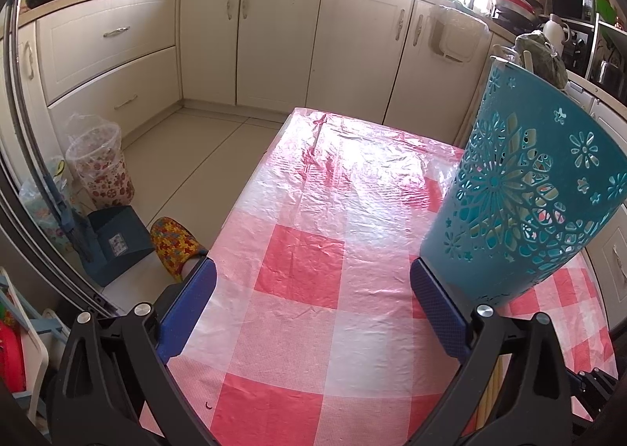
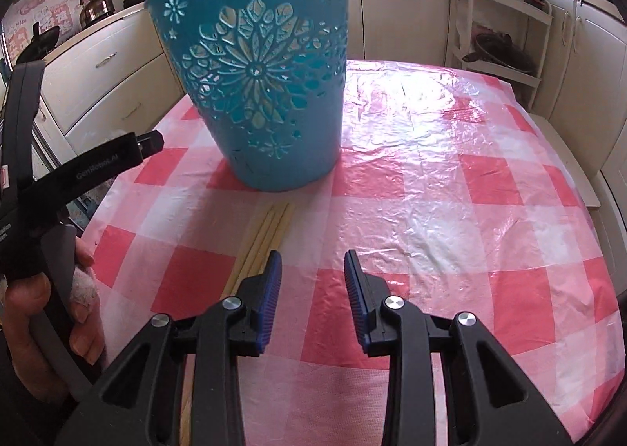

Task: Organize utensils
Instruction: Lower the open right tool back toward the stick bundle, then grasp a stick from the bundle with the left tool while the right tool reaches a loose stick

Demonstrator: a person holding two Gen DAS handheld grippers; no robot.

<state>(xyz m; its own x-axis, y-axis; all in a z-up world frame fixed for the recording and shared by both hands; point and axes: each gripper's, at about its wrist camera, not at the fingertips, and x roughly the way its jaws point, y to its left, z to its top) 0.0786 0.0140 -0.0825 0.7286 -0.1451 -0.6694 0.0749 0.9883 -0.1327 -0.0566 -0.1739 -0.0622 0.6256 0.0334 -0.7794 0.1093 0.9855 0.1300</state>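
Closest to the right wrist camera, the right hand-held gripper (image 2: 312,281) hovers low over the checked counter (image 2: 450,211) with its jaws parted by a moderate gap and nothing between them. Just to its left lies a bundle of chopsticks (image 2: 266,230), pale and thin, flat on the cloth. Their long axis runs away from the camera toward the bucket, so it is nearly in line with the fingers rather than across them. The near ends pass under the left blue pad (image 2: 270,301) of this gripper; whether pad and sticks touch cannot be told. The right hand is judged the nearer one, since the sticks sit right beside its jaws, and a small shift leftward with a turn of the wrist would probably be needed to close across them.

The left hand-held gripper (image 1: 313,301) is spread wide and holds nothing; its right pad (image 1: 439,312) appears close against the base of the bucket, contact unclear. In the right view the person's left hand (image 2: 43,312) grips that tool at the left edge.

Further on, the teal bucket (image 2: 262,81) stands upright on the counter just beyond the far tips of the chopsticks, its open top free to receive them
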